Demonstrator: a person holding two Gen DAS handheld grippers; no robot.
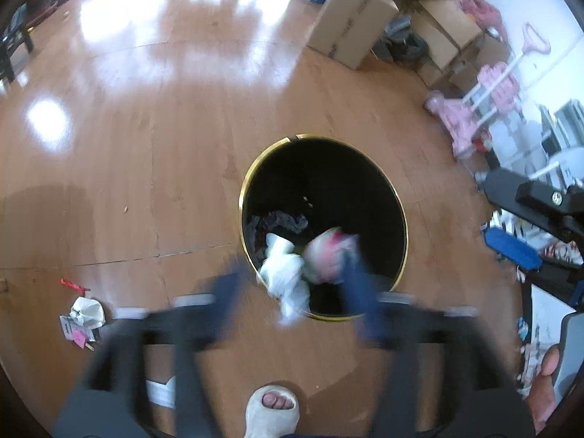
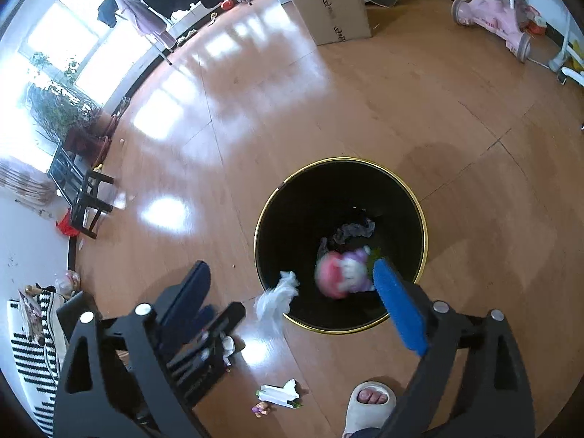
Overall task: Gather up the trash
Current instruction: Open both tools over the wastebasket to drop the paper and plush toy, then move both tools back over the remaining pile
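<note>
A black bin with a gold rim (image 1: 252,171) (image 2: 419,204) stands on the wooden floor and holds dark scraps. Over its near edge my left gripper (image 1: 292,292) is open and blurred. A white crumpled bag (image 1: 284,273) (image 2: 277,295) hangs loose across the rim between the left gripper's fingers. My right gripper (image 2: 292,299) is open, its blue pads far apart. A blurred pink and purple wrapper (image 2: 343,273) (image 1: 328,255) is in the air over the bin mouth, beside the right pad. Neither piece is pinched.
Loose trash lies on the floor: crumpled paper and wrappers (image 1: 85,314), a red wrapper (image 1: 75,285), a white carton (image 2: 281,394). A slippered foot (image 1: 272,412) (image 2: 370,401) stands near the bin. Cardboard boxes (image 1: 350,23), a pink toy scooter (image 1: 478,109) and a dark stool (image 2: 89,204) stand farther off.
</note>
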